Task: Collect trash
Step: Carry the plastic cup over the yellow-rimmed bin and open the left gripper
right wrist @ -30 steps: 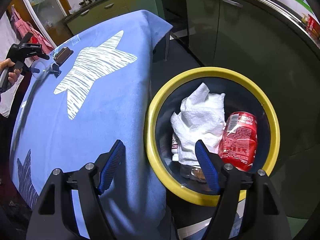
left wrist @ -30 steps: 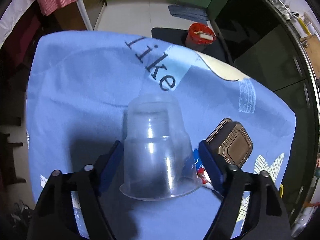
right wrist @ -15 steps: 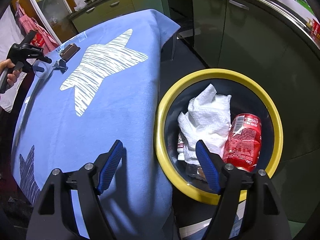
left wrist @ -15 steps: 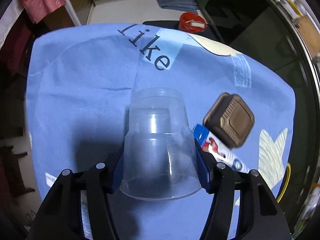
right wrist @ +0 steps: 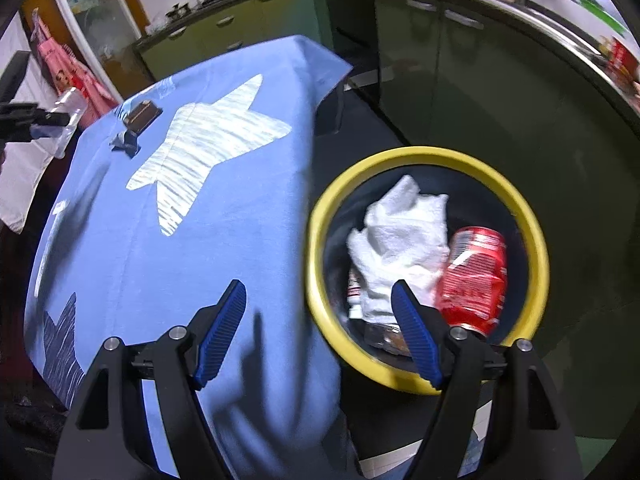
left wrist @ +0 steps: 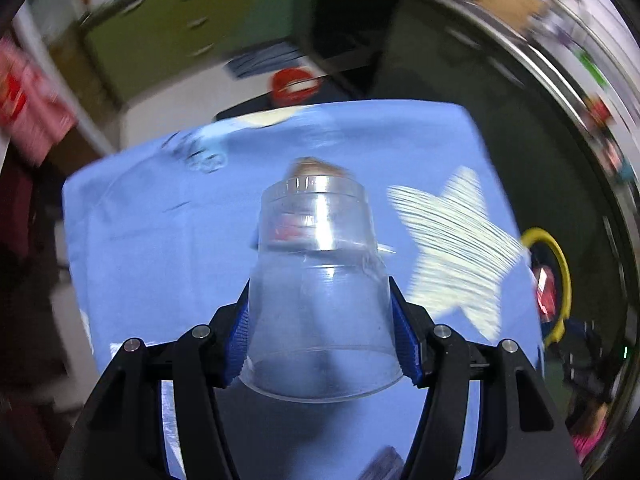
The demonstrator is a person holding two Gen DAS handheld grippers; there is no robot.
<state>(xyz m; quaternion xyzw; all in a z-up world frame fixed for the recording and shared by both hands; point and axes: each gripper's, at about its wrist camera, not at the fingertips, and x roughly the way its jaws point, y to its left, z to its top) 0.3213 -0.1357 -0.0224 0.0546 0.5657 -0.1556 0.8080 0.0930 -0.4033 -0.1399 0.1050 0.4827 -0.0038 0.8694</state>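
Cup picked up, bin next
Left tongs (left wrist: 320,336) have just closed on the clear cup (left wrist: 316,280), lifting it off the worktop (left wrist: 160,240); right tongs (right wrist: 320,320) gape empty beside the bin (right wrist: 536,248).

The left gripper (left wrist: 320,312) has its blue pads (left wrist: 404,336) pressed against both sides of a clear plastic cup (left wrist: 318,280), which it holds with the wide rim toward the camera and the closed base pointing away, above a blue tablecloth (left wrist: 160,248). A large pale star (left wrist: 456,252) is printed on the cloth to the right of the cup, and past the cloth's right edge a bin with a yellow rim (left wrist: 558,256) shows something red inside. The surroundings are blurred; a red bucket (left wrist: 294,86) and green cabinets (left wrist: 192,20) lie beyond the cloth's far edge.
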